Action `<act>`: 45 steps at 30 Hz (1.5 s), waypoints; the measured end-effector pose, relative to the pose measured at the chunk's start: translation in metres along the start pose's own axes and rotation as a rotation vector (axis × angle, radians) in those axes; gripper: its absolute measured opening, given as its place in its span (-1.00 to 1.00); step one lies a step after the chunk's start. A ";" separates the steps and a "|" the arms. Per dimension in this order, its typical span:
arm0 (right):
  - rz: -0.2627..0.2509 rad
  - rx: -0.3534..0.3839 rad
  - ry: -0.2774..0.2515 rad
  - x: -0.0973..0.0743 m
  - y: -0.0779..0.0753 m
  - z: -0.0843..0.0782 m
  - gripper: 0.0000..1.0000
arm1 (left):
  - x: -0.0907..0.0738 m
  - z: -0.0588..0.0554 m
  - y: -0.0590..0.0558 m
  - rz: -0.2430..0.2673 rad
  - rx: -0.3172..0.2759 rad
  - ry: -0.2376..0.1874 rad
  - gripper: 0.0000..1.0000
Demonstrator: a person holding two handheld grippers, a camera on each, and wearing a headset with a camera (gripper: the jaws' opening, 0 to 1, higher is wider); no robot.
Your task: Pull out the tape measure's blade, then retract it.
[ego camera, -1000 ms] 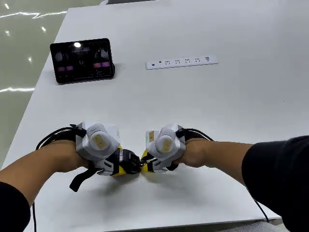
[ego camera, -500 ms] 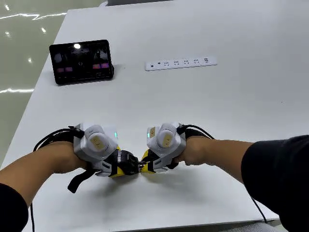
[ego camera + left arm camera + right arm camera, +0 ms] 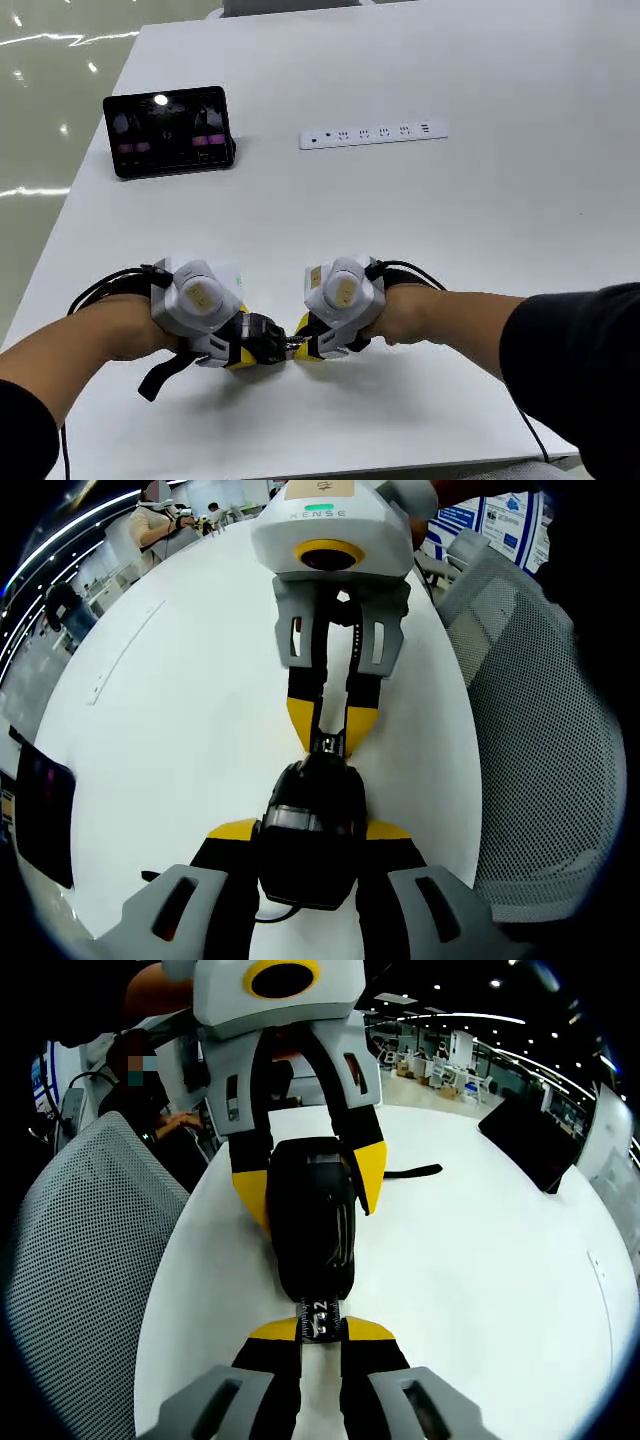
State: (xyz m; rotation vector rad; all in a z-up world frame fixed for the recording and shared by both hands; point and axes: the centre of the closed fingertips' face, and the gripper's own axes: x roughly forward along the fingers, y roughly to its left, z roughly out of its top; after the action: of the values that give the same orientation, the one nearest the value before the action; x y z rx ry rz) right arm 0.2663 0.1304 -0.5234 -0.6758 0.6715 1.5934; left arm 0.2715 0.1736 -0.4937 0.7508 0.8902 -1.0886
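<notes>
A black tape measure (image 3: pixel 311 825) sits clamped between the yellow-tipped jaws of my left gripper (image 3: pixel 308 832), low over the white table (image 3: pixel 420 210) near its front edge. My right gripper (image 3: pixel 320 1332) faces it nose to nose and is shut on the blade's end hook (image 3: pixel 320 1322), where a short bit of numbered blade shows. In the head view the tape measure (image 3: pixel 262 338) lies between the left gripper (image 3: pixel 250 345) and the right gripper (image 3: pixel 305 346), which almost touch.
A dark tablet (image 3: pixel 168 130) stands at the back left of the table. A white power strip (image 3: pixel 372 133) lies at the back centre. A black strap (image 3: pixel 410 1171) trails from the tape measure. A grey mesh chair (image 3: pixel 540 740) stands beside the table's front edge.
The two grippers have drawn slightly closer together, and the blade between them is shorter. The head view has shifted a little.
</notes>
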 end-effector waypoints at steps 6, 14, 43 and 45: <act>-0.002 0.004 0.001 -0.002 -0.001 -0.004 -0.79 | 0.000 0.000 0.000 0.001 0.004 0.000 -0.38; -0.003 0.006 0.004 -0.005 -0.001 -0.007 -0.79 | 0.001 0.000 0.001 0.000 0.006 -0.001 -0.38; -0.008 0.029 0.011 -0.016 -0.003 -0.018 -0.79 | 0.003 0.000 0.002 0.005 0.002 -0.011 -0.37; -0.010 0.027 0.009 -0.016 -0.003 -0.018 -0.79 | 0.003 0.000 0.002 0.006 0.002 -0.012 -0.37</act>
State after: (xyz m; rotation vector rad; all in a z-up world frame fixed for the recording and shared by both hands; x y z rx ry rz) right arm 0.2720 0.1063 -0.5236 -0.6659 0.6949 1.5703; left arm 0.2741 0.1726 -0.4957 0.7473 0.8765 -1.0883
